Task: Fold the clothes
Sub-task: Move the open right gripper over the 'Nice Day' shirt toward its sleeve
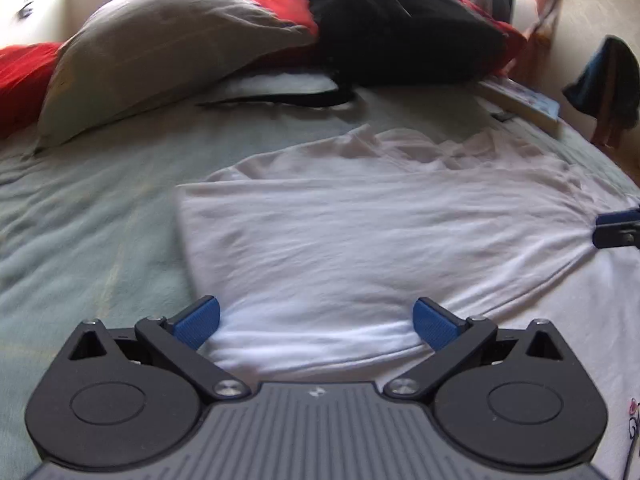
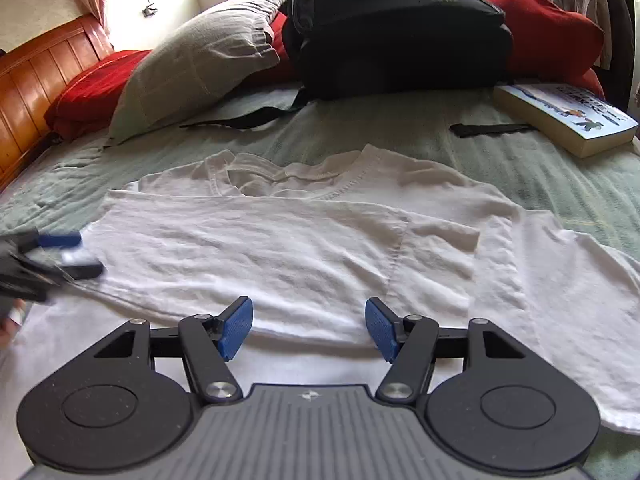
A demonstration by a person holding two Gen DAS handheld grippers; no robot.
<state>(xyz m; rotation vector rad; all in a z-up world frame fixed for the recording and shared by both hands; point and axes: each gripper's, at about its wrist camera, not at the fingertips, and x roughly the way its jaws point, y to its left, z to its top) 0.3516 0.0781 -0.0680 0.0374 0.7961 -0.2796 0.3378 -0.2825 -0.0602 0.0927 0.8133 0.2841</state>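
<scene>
A white T-shirt lies on the green bedsheet, collar at the far side, one side folded over its middle. My right gripper is open and low over the near folded edge, which lies between its blue pads. My left gripper is open wide over the shirt's near left edge. In the right wrist view the left gripper shows blurred at the shirt's left side. The right gripper appears at the right edge of the left wrist view, where the creases in the cloth converge.
At the far side of the bed sit a grey pillow, red pillows, a black backpack and its strap. A thick book lies at the far right. A wooden headboard is on the left.
</scene>
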